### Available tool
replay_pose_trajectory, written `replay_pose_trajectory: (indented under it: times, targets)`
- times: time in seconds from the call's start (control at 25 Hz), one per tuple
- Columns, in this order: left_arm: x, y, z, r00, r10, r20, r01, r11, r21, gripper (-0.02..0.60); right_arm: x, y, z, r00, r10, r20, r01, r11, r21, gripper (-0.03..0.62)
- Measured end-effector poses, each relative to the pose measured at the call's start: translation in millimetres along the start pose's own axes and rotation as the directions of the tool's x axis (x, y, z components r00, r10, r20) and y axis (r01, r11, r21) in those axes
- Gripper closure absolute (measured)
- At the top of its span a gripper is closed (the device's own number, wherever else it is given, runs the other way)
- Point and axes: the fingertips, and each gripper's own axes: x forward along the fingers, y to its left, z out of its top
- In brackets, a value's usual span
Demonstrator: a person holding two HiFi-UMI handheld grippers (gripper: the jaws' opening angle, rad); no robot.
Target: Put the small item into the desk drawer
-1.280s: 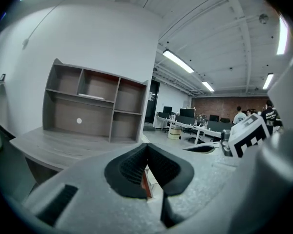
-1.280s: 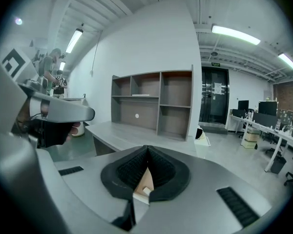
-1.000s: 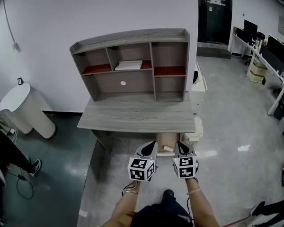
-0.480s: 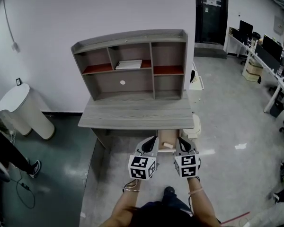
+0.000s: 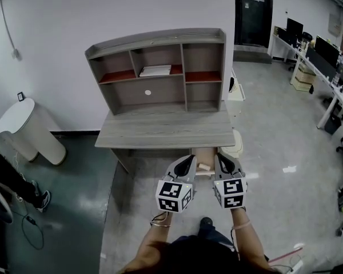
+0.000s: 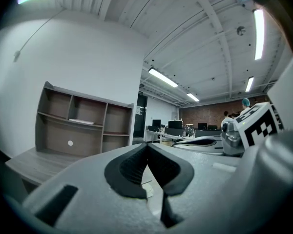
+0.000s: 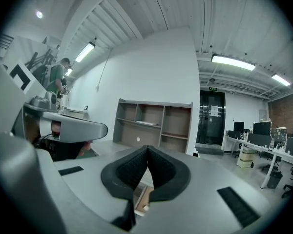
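12 o'clock: desktop (image 5: 166,133) is overhanging the rear of the drawer (image 5: 204,160), hutch (image 5: 160,73) is walling off the back | drawer front is lying open from above, left gripper (image 5: 186,160) and right gripper (image 5: 222,157) are flanking it | 3 o'clock: floor (image 5: 286,147) is lying bare | 10 o'clock: white bin (image 5: 28,131) is standing well apart

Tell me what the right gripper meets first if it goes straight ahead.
Probably the shelf unit standing on the desk; the right gripper seems high enough to clear the desk's edge, but depth is unclear.
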Motion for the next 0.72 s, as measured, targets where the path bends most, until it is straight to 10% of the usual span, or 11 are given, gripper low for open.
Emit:
replay_pose_trajectory:
  times: [0.72]
  targets:
    - [-22,-15,33,0.999,0.003,0.046,-0.005,0.999,0.038,0.569,-31,-4,28,0.999,-0.034,0.027,0.033,0.999,0.031,0.592]
